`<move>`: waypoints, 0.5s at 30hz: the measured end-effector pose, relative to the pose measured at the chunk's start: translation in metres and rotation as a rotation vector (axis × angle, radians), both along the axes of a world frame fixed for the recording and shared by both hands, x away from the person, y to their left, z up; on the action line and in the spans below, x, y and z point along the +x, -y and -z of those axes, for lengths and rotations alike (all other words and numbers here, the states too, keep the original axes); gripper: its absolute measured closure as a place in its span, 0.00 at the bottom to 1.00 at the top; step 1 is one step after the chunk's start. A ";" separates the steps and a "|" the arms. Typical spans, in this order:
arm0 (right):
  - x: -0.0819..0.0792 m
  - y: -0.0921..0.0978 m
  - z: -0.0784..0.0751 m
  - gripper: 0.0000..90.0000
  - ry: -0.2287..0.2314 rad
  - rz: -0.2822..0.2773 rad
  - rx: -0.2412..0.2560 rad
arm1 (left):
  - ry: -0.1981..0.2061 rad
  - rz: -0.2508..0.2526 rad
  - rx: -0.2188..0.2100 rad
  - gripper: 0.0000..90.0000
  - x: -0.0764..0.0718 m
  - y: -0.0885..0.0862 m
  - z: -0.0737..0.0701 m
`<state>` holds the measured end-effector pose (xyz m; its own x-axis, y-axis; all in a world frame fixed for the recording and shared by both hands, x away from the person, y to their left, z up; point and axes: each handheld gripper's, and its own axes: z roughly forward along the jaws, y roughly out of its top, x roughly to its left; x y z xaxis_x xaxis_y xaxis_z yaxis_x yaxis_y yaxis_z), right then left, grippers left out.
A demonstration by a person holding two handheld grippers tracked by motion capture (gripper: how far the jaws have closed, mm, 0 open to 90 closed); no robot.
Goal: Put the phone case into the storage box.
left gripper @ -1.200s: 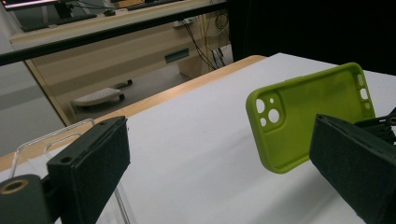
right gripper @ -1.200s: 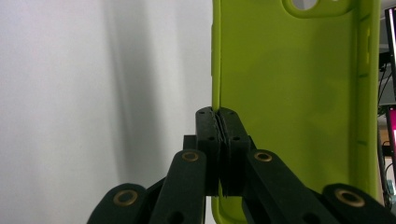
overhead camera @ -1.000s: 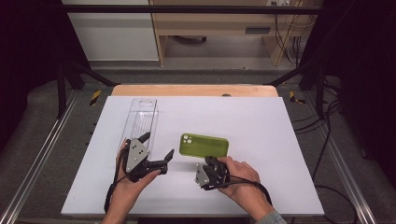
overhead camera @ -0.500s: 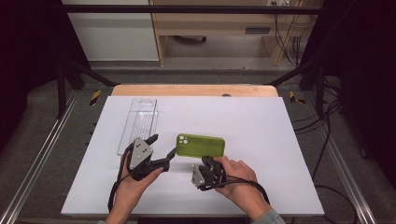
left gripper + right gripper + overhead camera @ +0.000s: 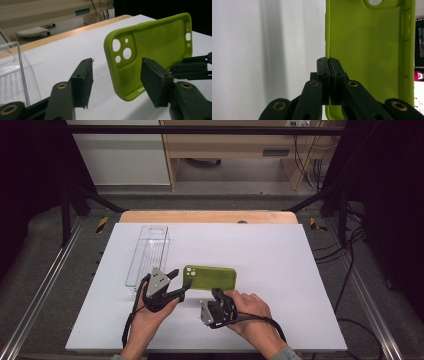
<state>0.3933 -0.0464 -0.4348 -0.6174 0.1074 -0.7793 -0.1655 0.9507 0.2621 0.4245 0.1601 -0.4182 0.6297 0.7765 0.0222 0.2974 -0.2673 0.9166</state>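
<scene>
1. Judging from how things lie, the work is taken to be at an early-to-middle stage: the green phone case (image 5: pixel 210 277) has been lifted by one long edge and is held tilted above the white table (image 5: pixel 280 250), near the middle of the near edge.
2. The right gripper (image 5: pixel 216 296) is pressed together on the rim of the phone case; in the right gripper view the two jaws are seen closed tight with the thin green wall pinched between them (image 5: pixel 328 75).
3. The left gripper (image 5: pixel 176 281) is spread wide, with nothing held. In the left gripper view its jaws stand either side of the camera-hole end of the case (image 5: pixel 150 55), not yet touching it.
4. A second grasp at that end is judged to be what is left, followed by whatever is to be done with the case; the clear plastic box (image 5: pixel 148 255) toward the left edge of the table may be the destination, though that cannot be told for certain.
5. The high view alone gives the layout: the case between the two hands, the box just behind the left gripper, and the wooden strip (image 5: pixel 210 216) along the far edge.
6. The hollow inside of the case and its three camera holes are shown in the left gripper view, where the right gripper (image 5: pixel 197 67) is also seen beyond the case.
7. The pinch itself is made plain only from the right gripper view; from above it is hidden under the hand.
</scene>
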 end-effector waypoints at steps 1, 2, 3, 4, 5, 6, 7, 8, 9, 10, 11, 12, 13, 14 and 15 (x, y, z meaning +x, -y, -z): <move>0.000 0.000 0.000 0.98 0.000 0.000 0.000 | 0.000 0.000 0.000 0.50 0.000 0.000 0.000; 0.000 -0.001 0.000 0.98 0.002 0.001 0.003 | -0.022 0.001 -0.024 0.51 0.001 0.000 0.001; 0.000 -0.001 0.000 0.98 0.002 0.001 0.003 | -0.022 0.001 -0.024 0.54 0.001 0.000 0.001; -0.001 -0.002 0.000 0.98 0.004 -0.001 0.000 | -0.027 -0.002 -0.022 0.55 0.001 0.000 0.000; -0.001 -0.002 0.000 0.98 0.004 -0.001 0.000 | -0.027 -0.002 -0.022 0.57 0.001 0.000 0.000; -0.001 -0.004 0.000 0.98 0.010 -0.004 -0.006 | -0.037 -0.001 -0.024 0.59 0.002 0.000 0.000; -0.001 -0.004 0.000 0.98 0.010 -0.004 -0.006 | -0.037 -0.001 -0.024 0.60 0.002 0.000 0.000; -0.002 -0.005 0.000 0.98 0.013 -0.008 -0.010 | -0.039 -0.003 -0.026 0.61 0.002 0.000 0.000; -0.002 -0.005 0.000 0.98 0.013 -0.008 -0.010 | -0.041 -0.005 -0.033 0.61 0.002 -0.001 0.000; -0.002 -0.007 -0.001 0.98 0.020 -0.012 -0.013 | -0.051 -0.006 -0.046 0.64 0.003 -0.002 0.000; -0.002 -0.007 -0.001 0.98 0.020 -0.012 -0.013 | -0.051 -0.006 -0.046 0.66 0.003 -0.002 0.000; -0.003 -0.008 0.000 0.98 0.022 -0.009 -0.010 | -0.058 -0.002 -0.059 0.68 0.003 -0.003 0.000; -0.003 -0.008 0.000 0.98 0.022 -0.009 -0.010 | -0.065 0.001 -0.075 0.68 0.003 -0.003 0.000; -0.003 -0.009 0.001 0.98 0.031 -0.011 -0.021 | -0.072 -0.001 -0.088 0.72 0.004 -0.005 0.000; -0.003 -0.009 0.001 0.98 0.031 -0.011 -0.021 | -0.072 -0.001 -0.088 0.74 0.004 -0.005 0.000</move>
<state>0.3908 -0.0370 -0.4356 -0.5935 0.0841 -0.8004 -0.1836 0.9541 0.2364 0.4280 0.1653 -0.4184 0.6263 0.7742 -0.0911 0.3636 -0.1867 0.9127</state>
